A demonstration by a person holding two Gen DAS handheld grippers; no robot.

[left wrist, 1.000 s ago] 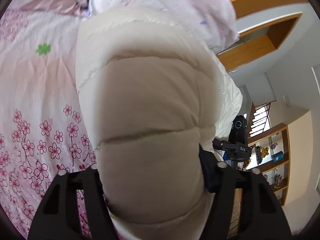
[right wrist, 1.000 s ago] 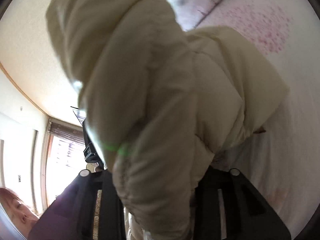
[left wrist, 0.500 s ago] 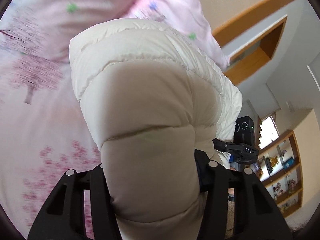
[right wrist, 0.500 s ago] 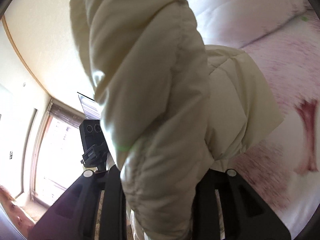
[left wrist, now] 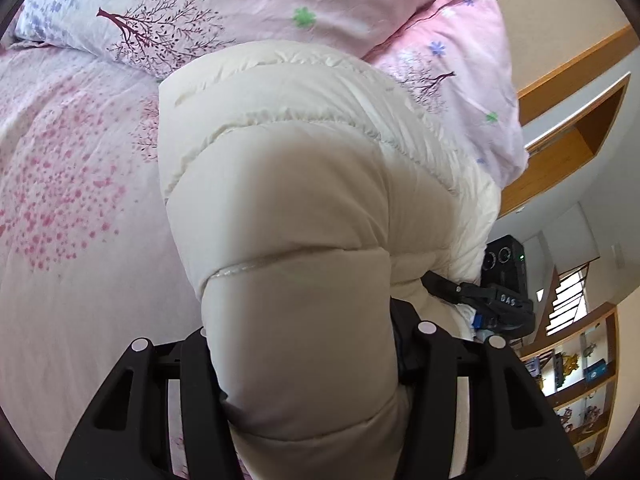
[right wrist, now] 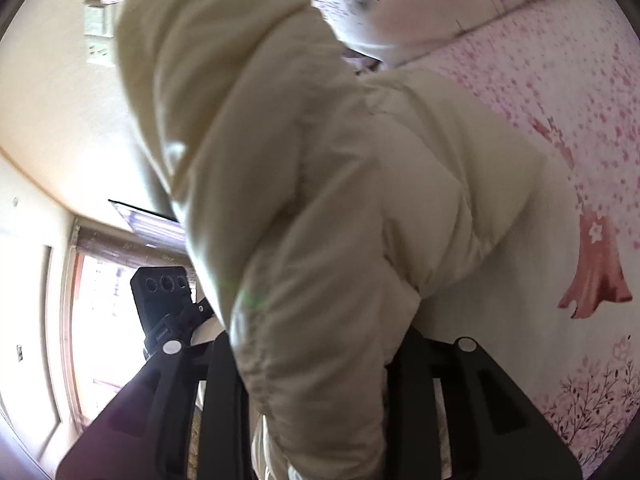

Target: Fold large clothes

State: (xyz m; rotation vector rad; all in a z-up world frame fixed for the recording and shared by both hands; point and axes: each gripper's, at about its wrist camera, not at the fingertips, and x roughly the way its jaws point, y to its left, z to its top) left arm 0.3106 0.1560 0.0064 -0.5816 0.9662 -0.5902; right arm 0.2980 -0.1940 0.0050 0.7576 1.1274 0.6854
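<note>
A cream quilted puffer jacket (left wrist: 296, 184) fills the middle of the left wrist view, held up over the bed. My left gripper (left wrist: 304, 344) is shut on a thick fold of it; the padding bulges between the black fingers (left wrist: 428, 364). In the right wrist view the same jacket (right wrist: 320, 208) hangs in front of the camera, its hood standing up at the top. My right gripper (right wrist: 316, 364) is shut on a gathered part of it. The fingertips of both grippers are hidden by fabric.
A pink floral duvet (left wrist: 68, 184) covers the bed, with two pillows (left wrist: 248, 4) at its head. The duvet also shows in the right wrist view (right wrist: 568, 128). A black camera on a stand (left wrist: 504, 276) is beside the bed. Wooden shelves (left wrist: 576, 384) and a window (right wrist: 100, 312) lie beyond.
Both grippers have swung with the jacket toward the head of the bed; the pillows have come into the left view. Both grips are unchanged.
</note>
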